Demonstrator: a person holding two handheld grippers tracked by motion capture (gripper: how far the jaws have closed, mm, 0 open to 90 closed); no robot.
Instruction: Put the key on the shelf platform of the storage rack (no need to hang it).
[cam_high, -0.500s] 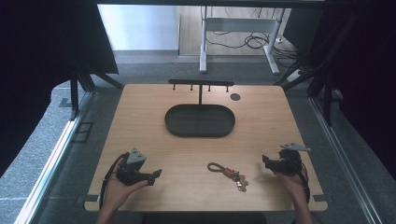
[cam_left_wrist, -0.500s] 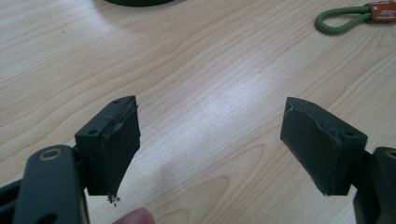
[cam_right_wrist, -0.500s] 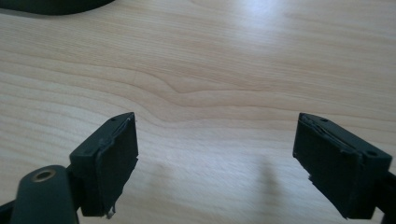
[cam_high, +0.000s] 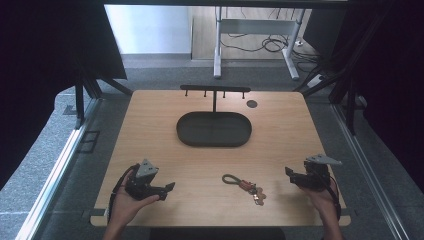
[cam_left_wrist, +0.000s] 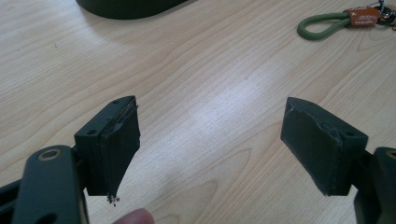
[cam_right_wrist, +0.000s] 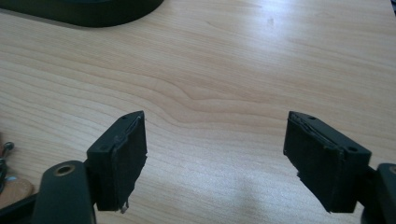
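Observation:
A key ring with a green cord loop, a brown tag and keys (cam_high: 245, 184) lies on the wooden table near its front edge, between my two hands. Its loop (cam_left_wrist: 327, 24) shows at the upper right of the left gripper view. My left gripper (cam_high: 169, 188) rests at the front left, open and empty, jaws pointing right toward the keys. In its own view the gripper (cam_left_wrist: 212, 144) spans bare wood. My right gripper (cam_high: 289, 172) sits at the front right, open and empty. The gripper (cam_right_wrist: 215, 156) frames bare wood too, with keys at the left edge (cam_right_wrist: 5, 163).
A dark oval tray (cam_high: 214, 129) lies at the table's middle, with a black hook rack (cam_high: 215, 90) standing behind it. A small dark disc (cam_high: 252, 104) sits at the back right. Black frame struts flank the table; a desk and cables stand beyond.

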